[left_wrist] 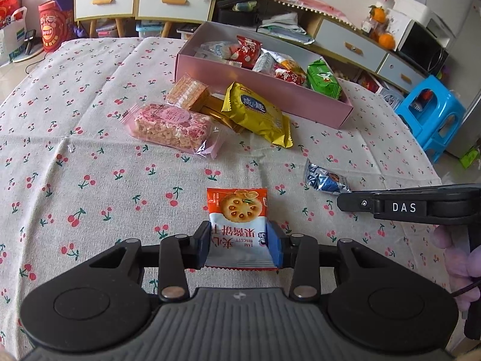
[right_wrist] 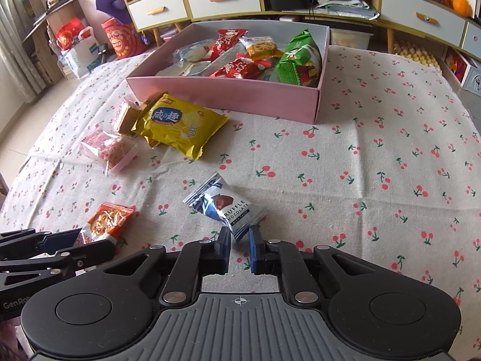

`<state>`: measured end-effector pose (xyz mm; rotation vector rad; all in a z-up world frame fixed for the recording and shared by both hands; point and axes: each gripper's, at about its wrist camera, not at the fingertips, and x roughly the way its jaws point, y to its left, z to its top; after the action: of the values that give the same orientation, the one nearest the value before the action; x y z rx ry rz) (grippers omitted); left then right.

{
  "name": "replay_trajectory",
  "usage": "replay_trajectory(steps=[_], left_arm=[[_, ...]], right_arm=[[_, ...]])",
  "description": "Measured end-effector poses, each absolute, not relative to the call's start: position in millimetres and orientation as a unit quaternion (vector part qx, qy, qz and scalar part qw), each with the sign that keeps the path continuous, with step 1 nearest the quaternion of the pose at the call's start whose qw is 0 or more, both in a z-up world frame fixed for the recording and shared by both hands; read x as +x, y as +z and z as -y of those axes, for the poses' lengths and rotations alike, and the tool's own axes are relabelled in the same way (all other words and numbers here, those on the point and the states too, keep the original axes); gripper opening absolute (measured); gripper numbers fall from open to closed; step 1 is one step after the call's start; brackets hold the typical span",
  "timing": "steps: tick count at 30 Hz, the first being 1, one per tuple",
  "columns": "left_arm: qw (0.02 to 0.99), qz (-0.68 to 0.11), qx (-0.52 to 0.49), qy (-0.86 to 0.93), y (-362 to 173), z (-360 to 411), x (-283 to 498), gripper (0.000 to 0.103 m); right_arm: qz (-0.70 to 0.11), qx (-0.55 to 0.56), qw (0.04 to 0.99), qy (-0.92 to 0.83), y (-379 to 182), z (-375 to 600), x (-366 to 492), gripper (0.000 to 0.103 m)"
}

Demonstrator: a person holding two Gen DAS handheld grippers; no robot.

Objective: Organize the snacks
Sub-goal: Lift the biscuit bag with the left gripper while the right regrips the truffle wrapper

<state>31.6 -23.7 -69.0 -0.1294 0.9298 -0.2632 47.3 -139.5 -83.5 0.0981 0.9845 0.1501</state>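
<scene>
My left gripper (left_wrist: 240, 234) is shut on an orange and white jam biscuit packet (left_wrist: 237, 210), gripping its lower half just above the cherry-print tablecloth (left_wrist: 90, 180). The right wrist view shows that gripper (right_wrist: 99, 243) and packet (right_wrist: 108, 218) at lower left. My right gripper (right_wrist: 239, 233) is shut on the crimped end of a blue and white truffle chocolate packet (right_wrist: 224, 203). From the left wrist view this packet (left_wrist: 324, 177) lies at the tip of the right gripper (left_wrist: 342, 198). Behind stands an open pink box (right_wrist: 222, 96) holding several snack packets.
In front of the box (left_wrist: 261, 90) lie a yellow packet (left_wrist: 255, 114), a pink rice bar (left_wrist: 174, 126) and a wafer pack (left_wrist: 188, 91). A blue stool (left_wrist: 433, 117) stands off the table's right edge. Low cabinets with drawers (right_wrist: 222, 0) line the back wall.
</scene>
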Motion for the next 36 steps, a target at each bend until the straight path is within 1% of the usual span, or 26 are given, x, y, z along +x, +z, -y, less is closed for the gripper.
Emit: replay_trajectory(steps=[3,5,11,13,18,20,22,23,30,33,34,35,36], left_arm=[[0.883,-0.449,-0.068,-0.124,-69,22,33,0.036],[0.882,-0.449,-0.071,-0.123,-68,20,33,0.036],[0.883,-0.448,-0.079,-0.118,-65,16,35,0.036],[0.884,-0.446,-0.081,-0.116,-64,15,36,0.036],[0.884,-0.445,-0.082,-0.112,-63,13,35,0.036],[0.883,-0.448,-0.080,-0.113,-64,14,35,0.036],[0.883,-0.450,-0.079,-0.113,-65,15,35,0.036],[0.882,-0.450,-0.078,-0.112,-65,14,34,0.036],[0.883,-0.452,-0.072,-0.107,-66,12,37,0.036],[0.882,-0.453,-0.077,-0.102,-66,7,39,0.036],[0.882,-0.453,-0.078,-0.101,-65,5,39,0.036],[0.882,-0.453,-0.079,-0.100,-65,3,39,0.036],[0.882,-0.453,-0.080,-0.099,-64,2,40,0.036]], right_arm=[[-0.471,0.054,0.877,0.080,-81,137,46,0.009],[-0.470,0.062,0.876,0.086,-79,137,45,0.005],[-0.469,0.084,0.873,0.109,-73,134,43,0.003],[-0.467,0.076,0.873,0.120,-72,130,41,0.003],[-0.454,0.010,0.882,0.125,-74,117,39,0.019],[-0.450,-0.015,0.884,0.122,-77,114,39,0.043],[-0.447,-0.036,0.886,0.119,-80,112,41,0.056],[-0.446,-0.046,0.886,0.119,-82,110,43,0.058],[-0.430,-0.101,0.887,0.133,-91,91,60,0.058],[-0.426,-0.110,0.888,0.134,-91,83,64,0.052],[-0.426,-0.108,0.887,0.138,-90,81,65,0.042],[-0.428,-0.104,0.886,0.145,-90,80,66,0.029],[-0.431,-0.102,0.885,0.147,-89,78,66,0.027]])
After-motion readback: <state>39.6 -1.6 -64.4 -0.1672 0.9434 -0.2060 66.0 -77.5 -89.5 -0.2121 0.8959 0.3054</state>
